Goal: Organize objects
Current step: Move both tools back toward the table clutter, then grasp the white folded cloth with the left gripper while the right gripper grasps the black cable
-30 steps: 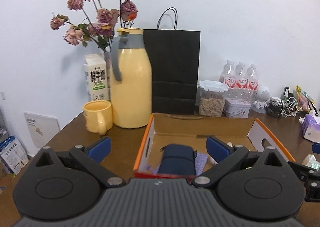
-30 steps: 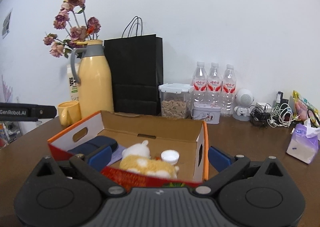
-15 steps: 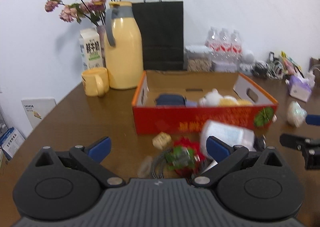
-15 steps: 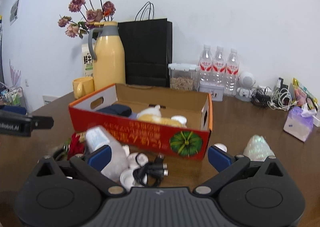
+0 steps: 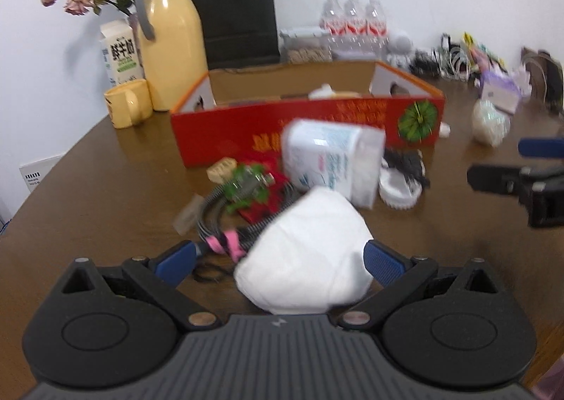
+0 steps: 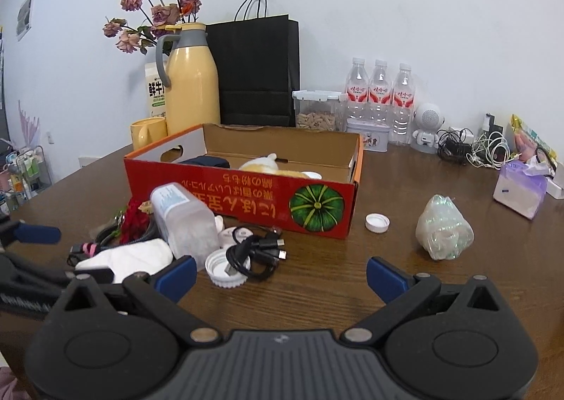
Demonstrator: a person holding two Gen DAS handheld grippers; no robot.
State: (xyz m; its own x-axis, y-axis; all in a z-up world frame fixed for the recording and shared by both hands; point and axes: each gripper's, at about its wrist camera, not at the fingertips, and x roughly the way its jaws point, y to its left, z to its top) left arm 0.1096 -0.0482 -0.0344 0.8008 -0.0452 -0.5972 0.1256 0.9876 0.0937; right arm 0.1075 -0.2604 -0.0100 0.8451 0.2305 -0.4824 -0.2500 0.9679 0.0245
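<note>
A red cardboard box (image 6: 246, 202) (image 5: 306, 128) stands mid-table with a plush toy (image 6: 268, 164) and a dark pouch (image 6: 208, 162) inside. In front of it lies a pile: a white face mask (image 5: 306, 255) (image 6: 127, 255), a clear plastic container (image 5: 331, 160) (image 6: 183, 220), a black cable (image 6: 257, 252), white lids (image 6: 225, 269), a red item (image 6: 134, 220). My left gripper (image 5: 278, 260) is open with the mask between its fingers, not clamped. My right gripper (image 6: 278, 275) is open and empty, behind the cable.
A crumpled plastic bag (image 6: 444, 231) and a white cap (image 6: 377, 223) lie right of the box. A yellow thermos (image 6: 190, 79), mug (image 6: 148, 132), black bag (image 6: 257, 72), water bottles (image 6: 380, 97), cables (image 6: 472, 149) and tissue pack (image 6: 518, 188) line the back.
Both grippers pulled back from over the box and dropped toward the pile in front of it. The left gripper now straddles the white mask. Both stay open.
</note>
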